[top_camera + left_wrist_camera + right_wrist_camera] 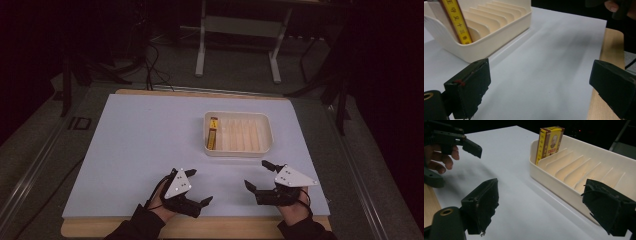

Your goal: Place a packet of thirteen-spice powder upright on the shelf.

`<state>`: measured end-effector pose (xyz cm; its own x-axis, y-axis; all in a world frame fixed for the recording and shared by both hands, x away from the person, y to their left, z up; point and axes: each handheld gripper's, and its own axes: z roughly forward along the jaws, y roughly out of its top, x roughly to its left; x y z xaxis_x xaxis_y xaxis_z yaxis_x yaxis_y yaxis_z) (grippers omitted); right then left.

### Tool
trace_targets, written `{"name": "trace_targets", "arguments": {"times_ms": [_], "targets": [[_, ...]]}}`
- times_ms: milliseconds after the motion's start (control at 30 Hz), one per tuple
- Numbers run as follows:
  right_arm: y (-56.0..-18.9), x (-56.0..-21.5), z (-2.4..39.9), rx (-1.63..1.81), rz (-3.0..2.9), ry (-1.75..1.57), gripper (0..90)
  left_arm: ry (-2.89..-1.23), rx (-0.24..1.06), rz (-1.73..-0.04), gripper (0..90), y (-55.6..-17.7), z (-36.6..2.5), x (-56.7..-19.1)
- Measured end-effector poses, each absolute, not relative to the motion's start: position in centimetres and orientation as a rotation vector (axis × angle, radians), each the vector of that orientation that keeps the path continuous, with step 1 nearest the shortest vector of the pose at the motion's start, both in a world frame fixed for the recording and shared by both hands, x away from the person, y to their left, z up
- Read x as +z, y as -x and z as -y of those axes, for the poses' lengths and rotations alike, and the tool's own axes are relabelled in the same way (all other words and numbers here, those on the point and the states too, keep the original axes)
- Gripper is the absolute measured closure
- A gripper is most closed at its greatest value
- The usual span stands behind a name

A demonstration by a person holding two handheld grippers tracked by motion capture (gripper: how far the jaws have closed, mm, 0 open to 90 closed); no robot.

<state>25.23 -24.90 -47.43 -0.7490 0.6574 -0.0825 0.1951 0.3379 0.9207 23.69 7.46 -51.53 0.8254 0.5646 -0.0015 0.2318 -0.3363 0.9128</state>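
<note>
A cream slotted tray (pixel 239 149) sits right of centre on the pale sheet. A yellow and brown box (pixel 212 132) stands upright in its leftmost slot; the same box (pixel 549 143) shows in the right gripper view, and its yellow edge (pixel 456 21) in the left gripper view. My left gripper (pixel 198 186) rests near the front edge, open and holding nothing, with the tray (pixel 481 47) ahead to its left. My right gripper (pixel 257 174) is open too, just in front of the tray (pixel 564 187), jaws wide apart and bare.
The pale sheet (pixel 145 145) covers a wooden tabletop whose edge (pixel 210 229) shows at the front. Metal stand legs (pixel 201 55) and cables lie on the floor beyond the table. The tray's other slots hold nothing.
</note>
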Motion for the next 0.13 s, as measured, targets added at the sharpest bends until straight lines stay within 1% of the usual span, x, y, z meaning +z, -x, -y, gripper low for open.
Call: {"name": "trace_targets", "arguments": {"times_ms": [133], "targets": [[-25.18, -47.41, 24.88, 1.399, -2.165, -0.743, 13.4, -1.920, 0.390, -0.604, 4.5, -23.75, -7.53, -51.55]]}}
